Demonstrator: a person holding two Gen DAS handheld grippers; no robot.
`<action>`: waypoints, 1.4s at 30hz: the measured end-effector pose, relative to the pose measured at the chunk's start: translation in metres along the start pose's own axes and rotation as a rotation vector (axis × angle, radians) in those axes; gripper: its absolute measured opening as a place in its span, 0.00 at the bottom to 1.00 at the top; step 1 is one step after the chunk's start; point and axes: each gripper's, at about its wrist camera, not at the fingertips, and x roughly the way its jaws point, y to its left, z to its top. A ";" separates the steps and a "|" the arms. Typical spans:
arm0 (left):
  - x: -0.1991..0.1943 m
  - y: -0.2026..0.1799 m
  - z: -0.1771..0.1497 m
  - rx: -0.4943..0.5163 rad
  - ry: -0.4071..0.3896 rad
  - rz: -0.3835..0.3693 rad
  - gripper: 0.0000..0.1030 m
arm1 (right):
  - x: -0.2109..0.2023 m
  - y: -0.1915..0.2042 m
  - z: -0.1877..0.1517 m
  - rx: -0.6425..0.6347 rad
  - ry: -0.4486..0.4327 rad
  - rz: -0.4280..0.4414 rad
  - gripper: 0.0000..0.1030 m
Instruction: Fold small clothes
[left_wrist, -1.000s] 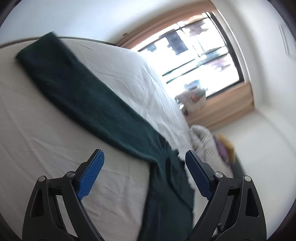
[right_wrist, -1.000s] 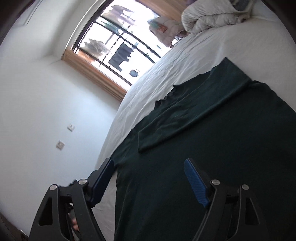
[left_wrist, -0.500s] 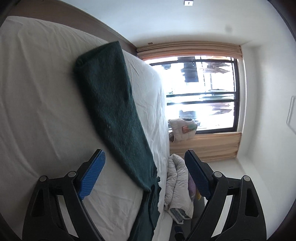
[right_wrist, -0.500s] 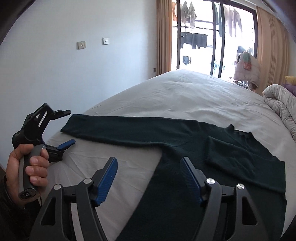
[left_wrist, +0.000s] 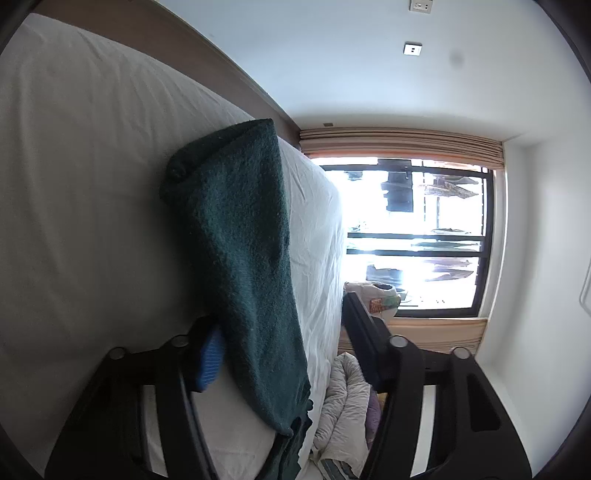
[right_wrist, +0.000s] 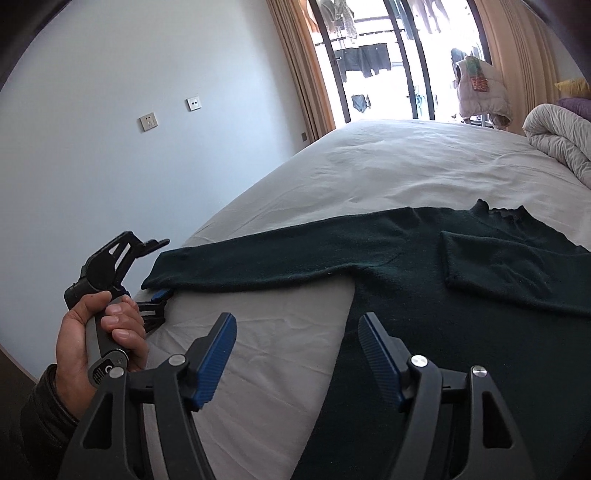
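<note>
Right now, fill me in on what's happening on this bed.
A person is folding a dark green sweater spread on the white bed. One sleeve is already folded across the body. The left tool is closing around the cuff end of the outstretched sleeve. The right tool hovers open over the sweater's side edge, holding nothing.

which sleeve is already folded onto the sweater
The right-hand sleeve in the right wrist view: it lies across the sweater's body. The other sleeve stretches out flat on the bed.
</note>
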 end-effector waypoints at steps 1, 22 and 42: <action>0.003 0.002 -0.001 0.001 0.000 0.009 0.35 | -0.002 -0.003 0.001 0.008 -0.003 -0.001 0.70; 0.142 -0.175 -0.240 1.262 0.147 0.233 0.12 | -0.044 -0.150 -0.012 0.346 -0.103 -0.031 0.69; 0.131 -0.082 -0.386 2.008 0.157 0.369 0.12 | 0.070 -0.233 0.023 0.767 0.173 0.409 0.65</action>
